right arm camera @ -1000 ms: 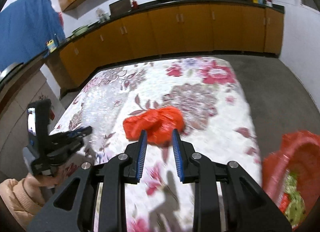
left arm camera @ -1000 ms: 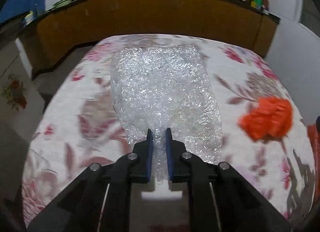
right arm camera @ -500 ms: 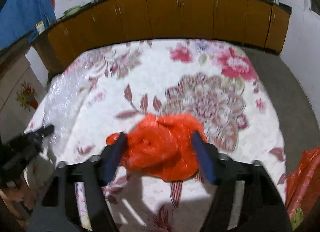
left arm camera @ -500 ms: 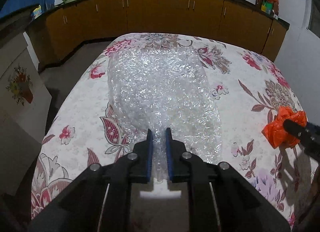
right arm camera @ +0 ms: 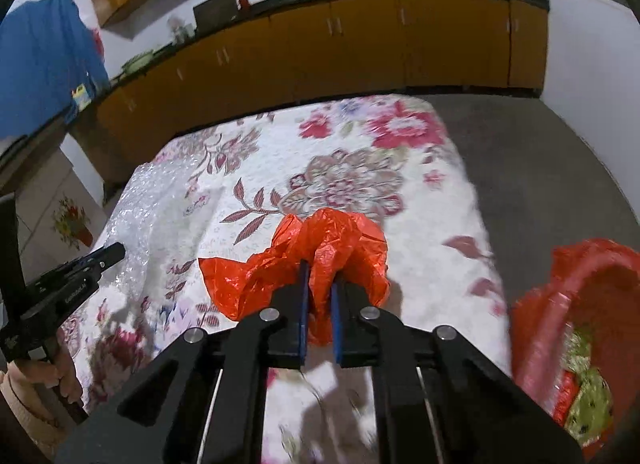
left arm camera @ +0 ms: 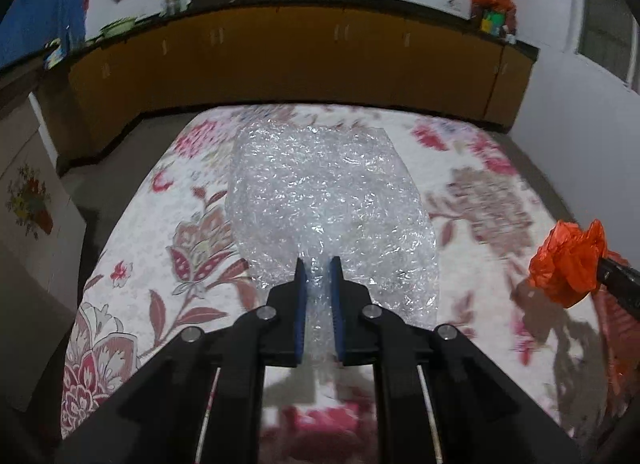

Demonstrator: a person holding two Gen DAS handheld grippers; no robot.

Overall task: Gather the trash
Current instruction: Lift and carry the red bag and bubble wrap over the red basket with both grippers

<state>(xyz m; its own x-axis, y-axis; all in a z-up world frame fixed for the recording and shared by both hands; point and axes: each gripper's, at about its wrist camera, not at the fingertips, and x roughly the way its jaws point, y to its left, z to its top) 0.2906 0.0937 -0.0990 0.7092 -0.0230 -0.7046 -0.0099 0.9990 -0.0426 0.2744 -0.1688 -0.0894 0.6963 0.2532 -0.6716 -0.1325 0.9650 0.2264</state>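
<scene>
A clear sheet of bubble wrap (left arm camera: 328, 200) lies on the flowered tablecloth (left arm camera: 160, 232). My left gripper (left arm camera: 318, 264) is shut on its near edge. It also shows at the left of the right wrist view (right arm camera: 144, 200), with the left gripper (right arm camera: 108, 256) beside it. A crumpled orange plastic bag (right arm camera: 320, 248) is held in my right gripper (right arm camera: 319, 270), which is shut on it above the cloth. The bag also shows at the right of the left wrist view (left arm camera: 566, 260).
A red bin lined with a red bag (right arm camera: 576, 304), with trash inside, stands at the table's right side. Orange kitchen cabinets (left arm camera: 300, 60) run along the back wall. Grey floor (right arm camera: 540, 160) lies right of the table.
My right gripper closed on the orange bag and lifted it off the cloth. My left gripper stayed shut on the bubble wrap and tilted upward a little.
</scene>
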